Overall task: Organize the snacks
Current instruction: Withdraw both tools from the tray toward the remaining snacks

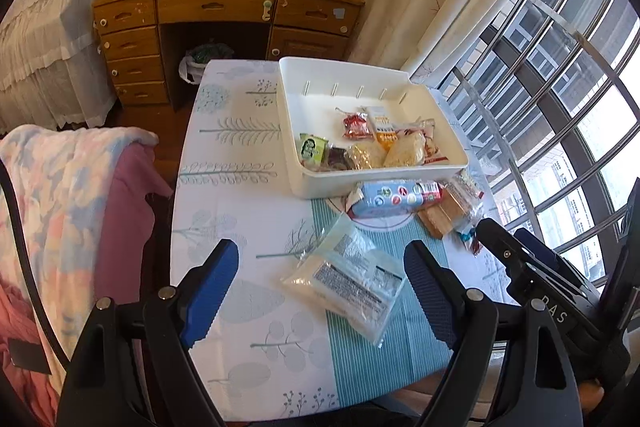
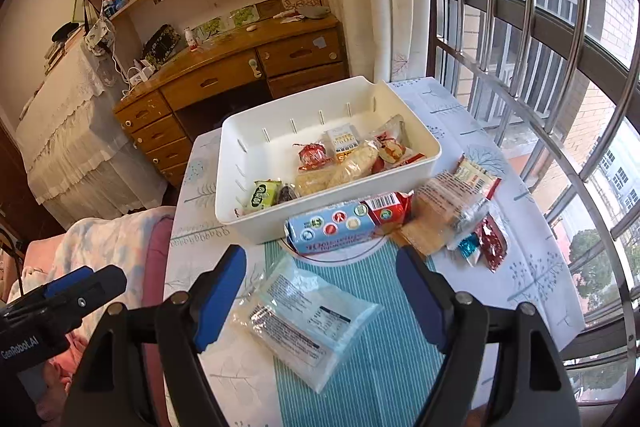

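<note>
A white bin (image 1: 304,183) (image 2: 256,227) stands on the table and holds several snack packs. In front of it lie a blue and red biscuit pack (image 1: 394,198) (image 2: 344,225), brown wafer packs (image 1: 448,209) (image 2: 436,215) and small red and blue sachets (image 2: 486,239). A clear bag with a printed label (image 1: 348,283) (image 2: 304,327) lies flat near the front edge. My left gripper (image 1: 320,287) is open and empty above that bag. My right gripper (image 2: 320,291) is open and empty over the same bag. The left gripper also shows in the right wrist view (image 2: 60,301).
The table (image 1: 240,227) has a leaf-print cloth. A chair draped with a blanket (image 1: 60,207) stands at its left. A wooden desk (image 1: 224,15) stands behind, and a barred window (image 2: 540,107) runs along the right.
</note>
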{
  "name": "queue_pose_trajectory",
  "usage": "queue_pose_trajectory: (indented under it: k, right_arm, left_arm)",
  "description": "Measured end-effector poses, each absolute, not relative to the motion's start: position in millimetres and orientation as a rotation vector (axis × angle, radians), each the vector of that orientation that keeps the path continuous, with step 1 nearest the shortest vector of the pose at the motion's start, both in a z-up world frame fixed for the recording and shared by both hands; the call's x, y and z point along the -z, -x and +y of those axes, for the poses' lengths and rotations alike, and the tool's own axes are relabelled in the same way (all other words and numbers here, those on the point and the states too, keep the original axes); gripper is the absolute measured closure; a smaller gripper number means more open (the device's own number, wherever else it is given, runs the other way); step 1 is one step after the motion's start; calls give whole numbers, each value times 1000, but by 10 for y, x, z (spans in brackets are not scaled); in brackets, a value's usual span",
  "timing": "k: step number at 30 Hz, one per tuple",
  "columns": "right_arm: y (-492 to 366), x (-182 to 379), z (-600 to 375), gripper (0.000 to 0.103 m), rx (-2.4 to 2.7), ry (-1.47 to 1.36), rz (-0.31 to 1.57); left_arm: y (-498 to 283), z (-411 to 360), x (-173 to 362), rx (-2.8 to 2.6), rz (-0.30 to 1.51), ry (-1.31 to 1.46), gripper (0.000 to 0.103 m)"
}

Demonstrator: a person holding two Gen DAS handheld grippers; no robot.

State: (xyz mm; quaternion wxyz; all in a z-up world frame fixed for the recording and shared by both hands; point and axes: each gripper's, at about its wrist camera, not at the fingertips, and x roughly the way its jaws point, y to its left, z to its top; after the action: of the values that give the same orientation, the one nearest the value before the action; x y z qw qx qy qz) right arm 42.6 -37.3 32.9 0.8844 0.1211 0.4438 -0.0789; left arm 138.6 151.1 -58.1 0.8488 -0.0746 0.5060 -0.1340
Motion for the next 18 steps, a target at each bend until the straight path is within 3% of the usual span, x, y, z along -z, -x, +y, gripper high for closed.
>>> queue_pose_trajectory:
  k: [18]
  right_arm:
    - [-302, -152, -467, 25, 96, -50, 945]
  left_arm:
    - [-1336, 1398, 680, 193, 1133, 238, 19]
